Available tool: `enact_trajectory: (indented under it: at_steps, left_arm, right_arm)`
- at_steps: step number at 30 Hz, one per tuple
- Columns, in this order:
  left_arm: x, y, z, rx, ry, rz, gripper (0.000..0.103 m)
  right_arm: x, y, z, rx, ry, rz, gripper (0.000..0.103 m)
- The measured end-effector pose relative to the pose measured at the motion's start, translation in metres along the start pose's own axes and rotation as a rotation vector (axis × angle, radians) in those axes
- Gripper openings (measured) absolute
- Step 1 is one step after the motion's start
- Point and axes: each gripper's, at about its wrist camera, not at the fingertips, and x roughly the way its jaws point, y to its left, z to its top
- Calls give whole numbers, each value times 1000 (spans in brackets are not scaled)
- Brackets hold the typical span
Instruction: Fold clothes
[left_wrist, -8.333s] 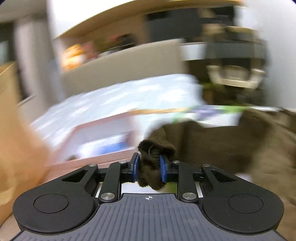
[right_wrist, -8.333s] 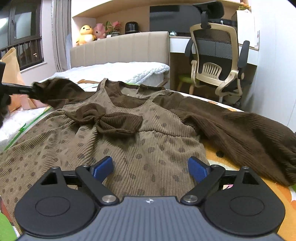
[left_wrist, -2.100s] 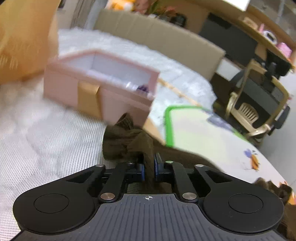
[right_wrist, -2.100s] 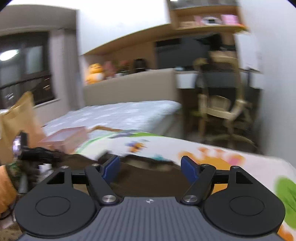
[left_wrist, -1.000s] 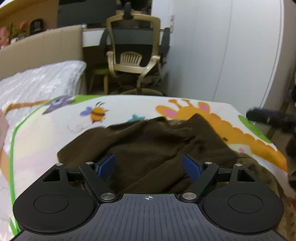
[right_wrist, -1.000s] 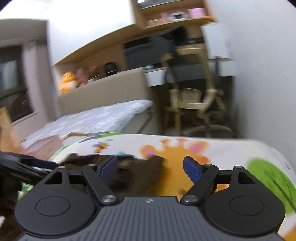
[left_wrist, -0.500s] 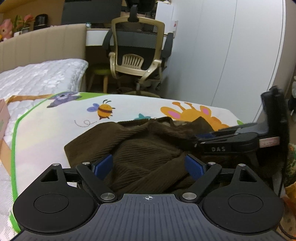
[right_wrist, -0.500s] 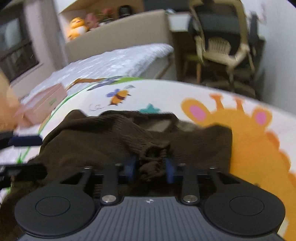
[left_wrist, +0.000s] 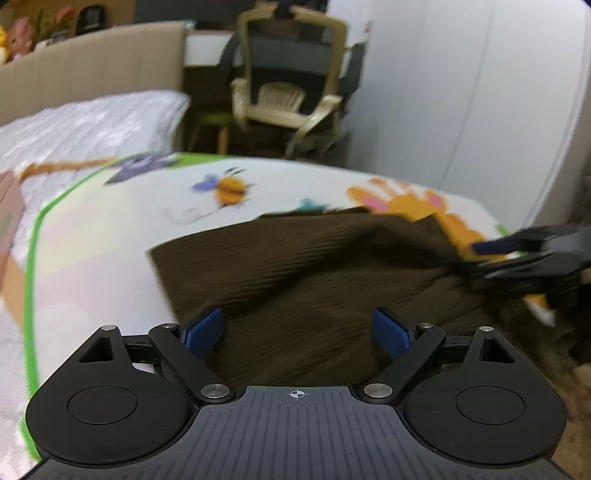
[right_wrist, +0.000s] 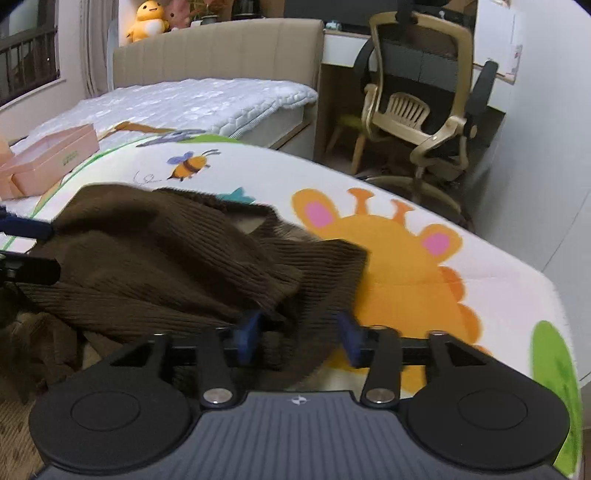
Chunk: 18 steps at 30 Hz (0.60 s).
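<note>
A dark brown ribbed garment lies folded over on a cartoon-print play mat. It also shows in the right wrist view. My left gripper is open and empty, low over the garment's near edge. My right gripper is part-open with brown fabric lying between its jaws; the jaws stand apart from the cloth. The right gripper shows blurred at the garment's right edge in the left wrist view. The left gripper's fingers show at the garment's left side.
A pink box sits on the white bed at the left. A beige and black office chair stands beyond the mat by the desk. A white wall is at the right. Lighter tan fabric lies at the lower left.
My right gripper has opened from its pinch on the brown fabric and moved toward the garment's right edge. The garment now lies flatter. My left gripper stays open over it.
</note>
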Motion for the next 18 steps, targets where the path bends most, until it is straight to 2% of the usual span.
enact_trajectory:
  at_steps: [2, 4, 6, 9, 12, 15, 18]
  left_arm:
    - [-1, 17, 3, -31, 5, 34, 92]
    - [-2, 38, 10, -109, 15, 4, 92]
    - [-2, 58, 17, -188, 26, -25, 93]
    - [17, 80, 24, -322, 78, -92, 93]
    - [39, 91, 24, -408, 122, -121, 93]
    - [44, 88, 28, -398, 97, -125, 94]
    - [49, 84, 30, -389, 68, -128, 93]
  right_arm:
    - [-11, -13, 5, -4, -20, -37, 54]
    - [-19, -30, 12, 22, -36, -53, 54]
    - [-19, -52, 21, 122, -37, -4, 54]
    - [2, -74, 28, 281, -5, 88, 54]
    - [38, -80, 26, 385, 41, 98, 54]
    - [64, -74, 24, 402, 83, 151, 54]
    - [77, -53, 30, 359, 80, 214, 54]
